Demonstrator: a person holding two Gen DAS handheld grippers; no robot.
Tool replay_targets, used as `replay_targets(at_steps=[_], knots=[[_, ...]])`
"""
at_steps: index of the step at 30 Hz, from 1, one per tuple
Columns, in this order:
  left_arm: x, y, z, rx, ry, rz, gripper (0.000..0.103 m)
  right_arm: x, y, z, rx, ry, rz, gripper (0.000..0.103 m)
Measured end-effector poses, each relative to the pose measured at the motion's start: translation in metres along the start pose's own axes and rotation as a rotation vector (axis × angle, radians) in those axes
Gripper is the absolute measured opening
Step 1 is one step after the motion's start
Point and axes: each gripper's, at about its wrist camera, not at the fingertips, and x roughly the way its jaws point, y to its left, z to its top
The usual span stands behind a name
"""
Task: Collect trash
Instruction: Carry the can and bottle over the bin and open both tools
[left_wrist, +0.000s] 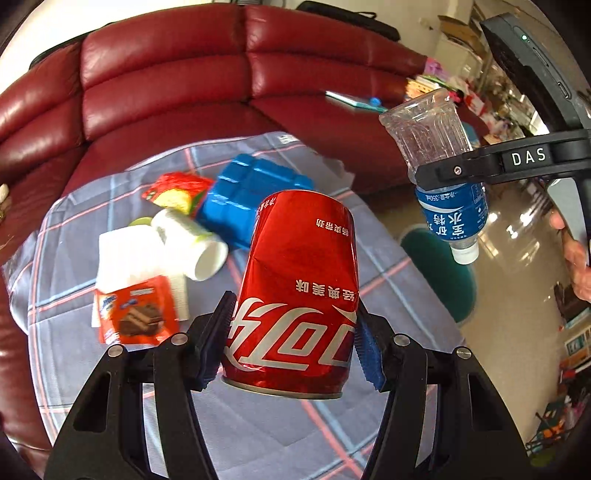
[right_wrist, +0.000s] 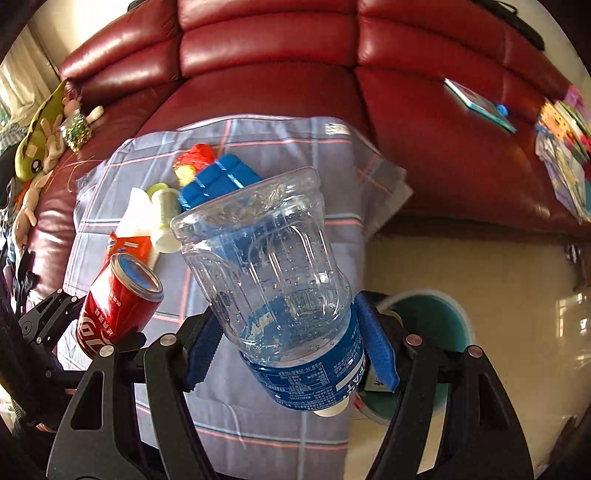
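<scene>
So I've got the Coke can (left_wrist: 295, 291) clamped in my left claw (left_wrist: 291, 354) and the water bottle (right_wrist: 273, 280) in my right claw (right_wrist: 291, 350), neither binned yet, while the paper cup (left_wrist: 192, 243), wrappers and tissue wait on the sofa's cloth (left_wrist: 258, 435).

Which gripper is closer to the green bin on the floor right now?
Right. The right gripper, holding the water bottle, hangs almost directly above the green bin. The left gripper, holding the cola can, is over the plaid cloth, off to the side.
</scene>
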Motion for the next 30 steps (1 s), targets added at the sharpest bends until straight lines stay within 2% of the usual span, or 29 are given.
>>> replay_targets(at_steps=[6,11,19,23,26,28,30], knots=[[0.038,-0.085,0.014,0.128,0.052,-0.088,0.061,-0.011,-0.1,-0.051,0.15,0.001,-0.043,0.066],[0.075,-0.143,0.022,0.205,0.103,-0.141,0.061,-0.006,-0.16,-0.081,0.245,0.01,-0.053,0.066],[0.14,-0.208,0.032,0.283,0.206,-0.179,0.061,0.019,-0.212,-0.104,0.335,0.026,-0.016,0.066],[0.17,-0.232,0.033,0.328,0.256,-0.169,0.062,0.03,-0.225,-0.108,0.366,0.035,-0.001,0.066],[0.183,-0.24,0.031,0.345,0.274,-0.135,0.076,0.04,-0.232,-0.108,0.385,0.047,0.012,0.066],[0.188,-0.241,0.03,0.353,0.27,-0.12,0.088,0.047,-0.235,-0.108,0.392,0.053,0.017,0.066],[0.189,-0.242,0.028,0.362,0.262,-0.114,0.092,0.053,-0.238,-0.107,0.399,0.06,0.024,0.066]])
